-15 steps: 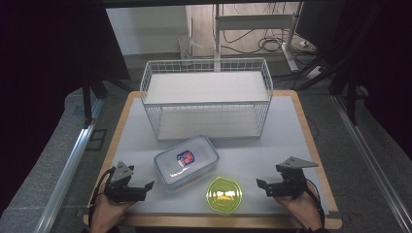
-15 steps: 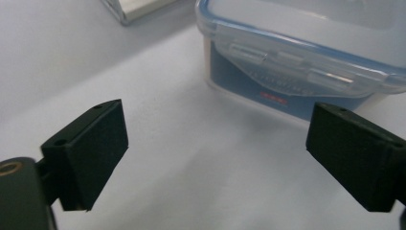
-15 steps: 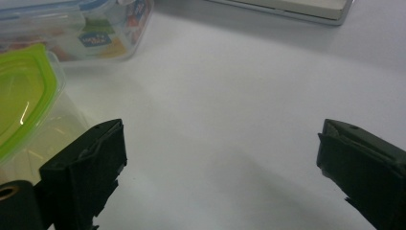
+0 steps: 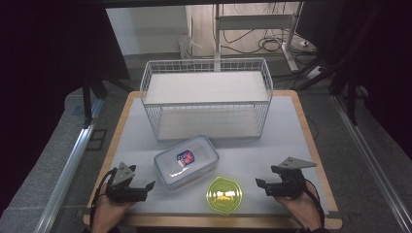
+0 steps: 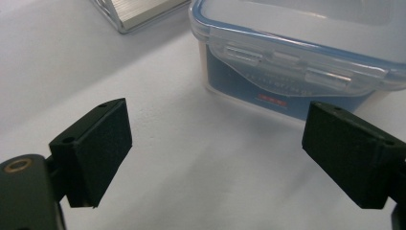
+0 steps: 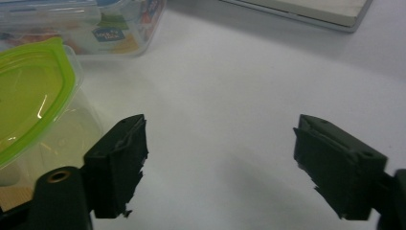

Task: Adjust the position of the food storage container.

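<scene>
A clear rectangular box with a blue-rimmed clip lid [image 4: 186,161] lies on the white table top, in front of a white wire basket [image 4: 206,97]. A small round tub with a green lid [image 4: 224,194] sits near the front edge. My left gripper [image 4: 148,187] rests low at the front left, open, jaws pointing at the box [image 5: 292,52] with bare table between them [image 5: 215,158]. At the front right my right gripper [image 4: 260,184] is open too, empty [image 6: 220,158], with the green-lidded tub [image 6: 33,100] just left of its jaws.
The wire basket stands at the back of the table with a flat white shelf inside. A wooden rim [image 4: 311,141] frames the table top. Desk legs and cables lie on the floor behind. A metal rail [image 4: 68,165] runs along the left.
</scene>
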The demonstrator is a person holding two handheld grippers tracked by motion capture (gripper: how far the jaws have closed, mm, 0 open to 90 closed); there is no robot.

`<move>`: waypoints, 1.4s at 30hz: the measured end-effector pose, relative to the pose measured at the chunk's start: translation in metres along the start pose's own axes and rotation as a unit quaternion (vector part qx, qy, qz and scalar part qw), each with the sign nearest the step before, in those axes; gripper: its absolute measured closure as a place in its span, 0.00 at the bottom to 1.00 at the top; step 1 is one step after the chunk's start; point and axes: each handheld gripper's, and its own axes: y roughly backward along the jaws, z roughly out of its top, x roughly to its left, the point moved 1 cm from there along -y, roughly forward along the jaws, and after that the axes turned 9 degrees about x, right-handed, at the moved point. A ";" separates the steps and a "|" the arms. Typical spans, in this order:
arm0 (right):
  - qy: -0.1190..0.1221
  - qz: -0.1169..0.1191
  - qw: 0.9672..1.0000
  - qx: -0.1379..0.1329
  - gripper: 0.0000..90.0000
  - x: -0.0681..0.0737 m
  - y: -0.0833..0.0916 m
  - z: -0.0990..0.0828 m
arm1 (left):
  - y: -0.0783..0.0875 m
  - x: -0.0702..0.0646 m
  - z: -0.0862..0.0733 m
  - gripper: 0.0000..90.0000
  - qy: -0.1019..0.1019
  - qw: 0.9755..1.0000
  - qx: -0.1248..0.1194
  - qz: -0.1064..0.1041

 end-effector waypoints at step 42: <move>0.222 0.182 0.957 0.043 1.00 0.154 -0.041 0.040 | -0.002 -0.002 -0.001 0.14 -0.021 1.000 0.011 0.010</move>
